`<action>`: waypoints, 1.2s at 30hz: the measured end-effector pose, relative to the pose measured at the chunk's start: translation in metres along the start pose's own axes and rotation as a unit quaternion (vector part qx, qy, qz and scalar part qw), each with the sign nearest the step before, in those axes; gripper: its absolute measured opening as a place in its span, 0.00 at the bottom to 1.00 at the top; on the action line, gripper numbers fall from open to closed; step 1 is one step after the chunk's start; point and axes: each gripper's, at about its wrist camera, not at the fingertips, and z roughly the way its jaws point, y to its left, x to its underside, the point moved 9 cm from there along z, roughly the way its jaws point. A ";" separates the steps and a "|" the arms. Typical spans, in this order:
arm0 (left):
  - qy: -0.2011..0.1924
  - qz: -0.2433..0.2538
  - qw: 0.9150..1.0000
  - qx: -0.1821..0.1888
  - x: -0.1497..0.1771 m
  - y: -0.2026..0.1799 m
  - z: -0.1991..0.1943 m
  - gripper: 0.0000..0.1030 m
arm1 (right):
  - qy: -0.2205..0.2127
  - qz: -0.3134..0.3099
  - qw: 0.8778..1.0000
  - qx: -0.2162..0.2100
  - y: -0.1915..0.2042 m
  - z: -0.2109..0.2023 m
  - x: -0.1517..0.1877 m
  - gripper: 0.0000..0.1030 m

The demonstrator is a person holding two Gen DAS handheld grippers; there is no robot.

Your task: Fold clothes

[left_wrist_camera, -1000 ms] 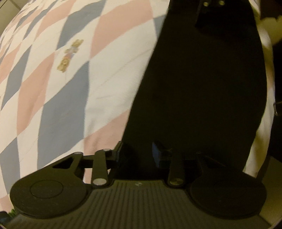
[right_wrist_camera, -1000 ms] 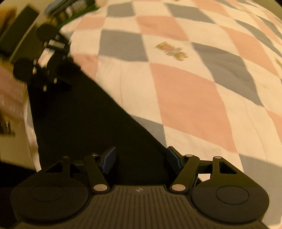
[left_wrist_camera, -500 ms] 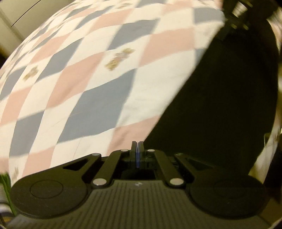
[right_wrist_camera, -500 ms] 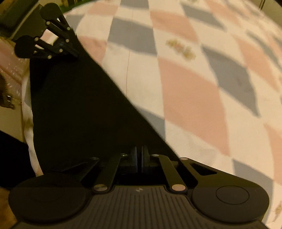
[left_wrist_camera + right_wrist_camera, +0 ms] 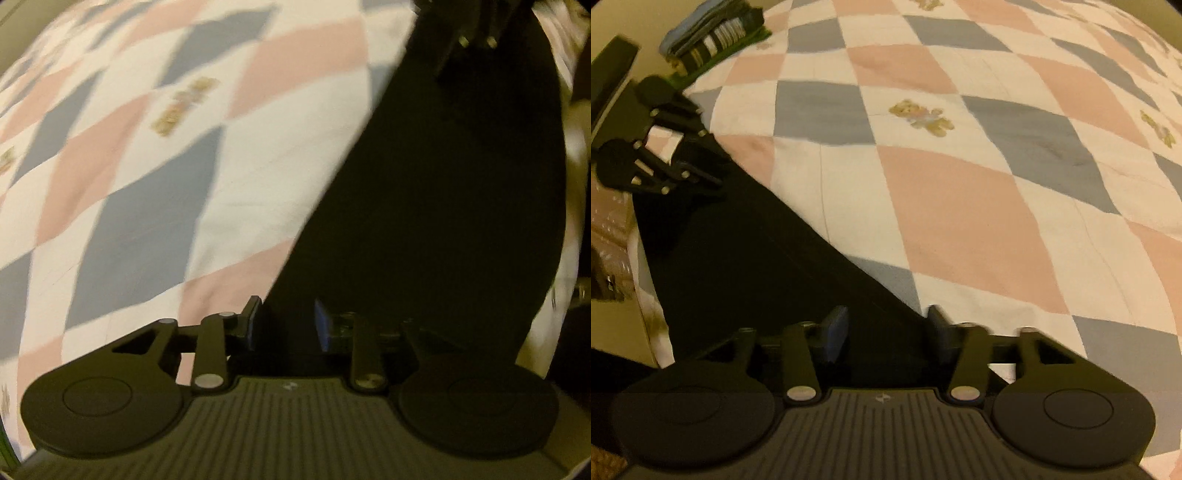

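A black garment (image 5: 443, 192) lies flat along the near edge of a bed with a checked quilt (image 5: 147, 166); it also shows in the right wrist view (image 5: 746, 266). My left gripper (image 5: 286, 325) is open, its fingers apart over one end of the garment's edge. My right gripper (image 5: 886, 328) is open over the other end. Each gripper shows in the other's view: the right one at the top (image 5: 476, 33), the left one at the far left (image 5: 661, 155). Neither holds anything.
A stack of folded clothes (image 5: 713, 37) sits at the far corner of the quilt (image 5: 960, 166). The bed's edge and a dim floor area lie to the left in the right wrist view (image 5: 613, 236).
Half a second ago both grippers were shut at the garment's edge. Now both are open and the garment lies flat on the quilt.
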 end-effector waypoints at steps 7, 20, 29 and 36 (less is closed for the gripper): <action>0.007 0.073 0.997 -0.002 0.006 -0.022 -0.004 0.00 | 0.053 -0.061 0.997 0.010 0.015 0.027 0.014 0.05; 0.009 -0.068 0.994 -0.084 0.026 0.027 -0.016 0.00 | -0.041 -0.079 0.989 0.120 0.018 -0.013 0.005 0.00; 0.018 -0.230 0.970 -0.071 0.061 0.034 -0.038 0.04 | -0.046 0.045 0.984 0.163 -0.005 0.001 -0.001 0.63; -0.037 -0.416 0.909 -0.014 0.056 0.017 -0.071 0.05 | -0.065 0.235 0.962 0.120 -0.029 -0.040 0.072 0.58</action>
